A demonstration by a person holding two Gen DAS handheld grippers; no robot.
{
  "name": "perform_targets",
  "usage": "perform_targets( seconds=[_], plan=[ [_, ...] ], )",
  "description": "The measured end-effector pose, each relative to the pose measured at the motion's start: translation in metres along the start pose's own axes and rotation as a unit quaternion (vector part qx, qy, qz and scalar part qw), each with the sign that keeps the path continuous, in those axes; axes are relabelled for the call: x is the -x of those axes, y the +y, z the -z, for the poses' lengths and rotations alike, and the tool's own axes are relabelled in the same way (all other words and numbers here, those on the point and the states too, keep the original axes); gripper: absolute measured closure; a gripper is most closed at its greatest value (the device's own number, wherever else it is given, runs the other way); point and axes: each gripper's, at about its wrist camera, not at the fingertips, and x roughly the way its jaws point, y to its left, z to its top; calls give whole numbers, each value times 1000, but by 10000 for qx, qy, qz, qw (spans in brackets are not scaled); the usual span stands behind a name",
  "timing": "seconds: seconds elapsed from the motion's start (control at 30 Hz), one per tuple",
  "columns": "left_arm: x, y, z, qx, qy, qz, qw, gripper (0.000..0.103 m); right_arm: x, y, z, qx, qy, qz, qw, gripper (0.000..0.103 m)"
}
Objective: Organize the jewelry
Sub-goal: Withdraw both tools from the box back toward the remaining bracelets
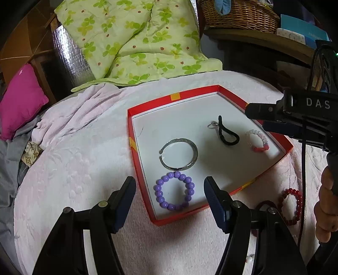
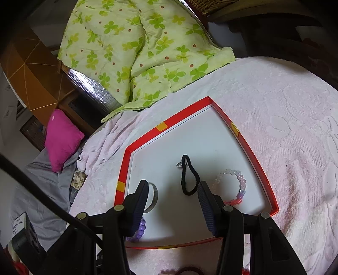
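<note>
A red box [image 1: 213, 90] with a white floor lies on the pink bedspread. Inside it are a purple bead bracelet [image 1: 175, 191], a silver bangle [image 1: 179, 153], a black hair tie [image 1: 228, 134] with a small ring [image 1: 211, 125], and a pink-and-white bead bracelet [image 1: 258, 140]. My left gripper [image 1: 169, 182] hovers open over the box's near edge, the purple bracelet lying below its fingers. My right gripper [image 2: 173, 184] is open and empty above the box [image 2: 183, 117], over the black hair tie [image 2: 190, 179] and beside the bangle [image 2: 155, 195]. A red bead bracelet [image 1: 290, 206] rests outside the box.
A green clover quilt [image 1: 135, 40] lies behind the box, a magenta cushion [image 1: 21, 99] at left, and a wicker basket [image 1: 238, 14] at back right. A person's hand [image 1: 325, 211] holds the right gripper's handle. Grey cloth [image 2: 44, 190] bunches at left.
</note>
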Motion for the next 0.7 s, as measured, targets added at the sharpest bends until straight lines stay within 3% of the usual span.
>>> perform_targets(
  seconds=[0.7],
  plan=[
    [16, 10, 31, 356, 259, 127, 9990, 35, 39, -21, 2, -195, -102, -5, 9998, 51]
  ],
)
